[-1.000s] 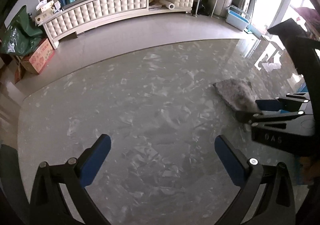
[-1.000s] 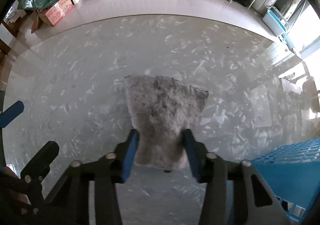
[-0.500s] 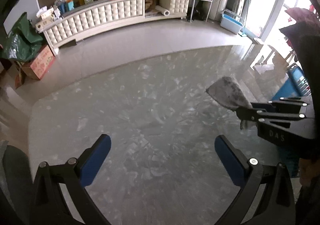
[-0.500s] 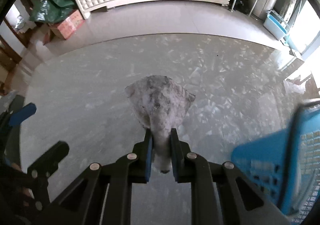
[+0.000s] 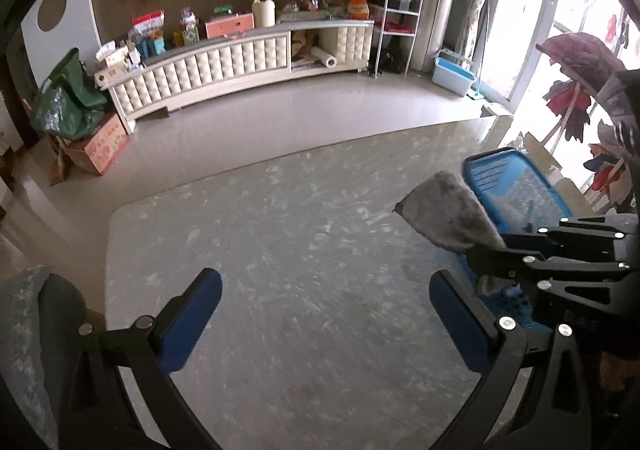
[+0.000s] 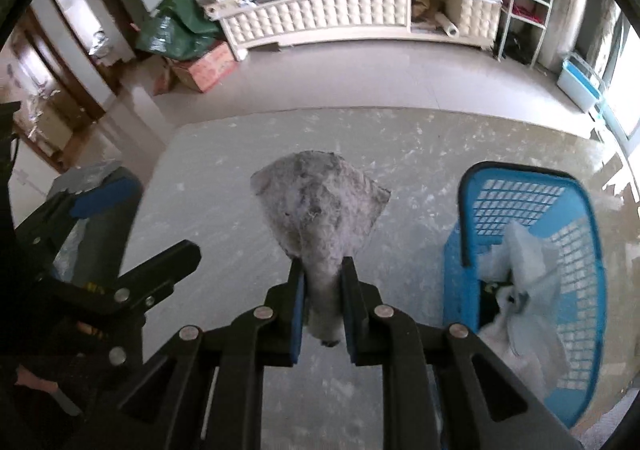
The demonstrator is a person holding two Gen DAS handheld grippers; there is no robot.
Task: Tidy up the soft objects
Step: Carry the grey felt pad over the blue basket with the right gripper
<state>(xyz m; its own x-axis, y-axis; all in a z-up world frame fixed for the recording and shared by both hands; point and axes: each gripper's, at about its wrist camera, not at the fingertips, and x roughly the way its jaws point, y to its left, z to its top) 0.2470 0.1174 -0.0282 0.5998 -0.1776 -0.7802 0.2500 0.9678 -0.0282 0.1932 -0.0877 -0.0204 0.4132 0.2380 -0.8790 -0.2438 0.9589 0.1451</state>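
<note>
My right gripper (image 6: 322,270) is shut on a grey fluffy cloth (image 6: 320,201) and holds it in the air above the marble table (image 6: 224,177). The cloth (image 5: 448,213) also shows in the left wrist view, hanging from the right gripper (image 5: 484,254) beside the blue basket (image 5: 512,185). The blue plastic basket (image 6: 520,177) stands to the right of the cloth, with pale soft cloths (image 6: 516,270) inside. My left gripper (image 5: 324,306) is open and empty over the table; it shows at the left in the right wrist view (image 6: 132,217).
The table's far edge (image 5: 280,157) runs across the view. Beyond it are a tiled floor, a long white cabinet (image 5: 240,61), a white shelf rack (image 5: 396,9), a green bag and a cardboard box (image 5: 100,141). A grey soft thing (image 5: 20,330) lies at the far left.
My right gripper shut on the grey cloth and lifted it off the table. Both views tilted up, and the blue basket came into sight on the right.
</note>
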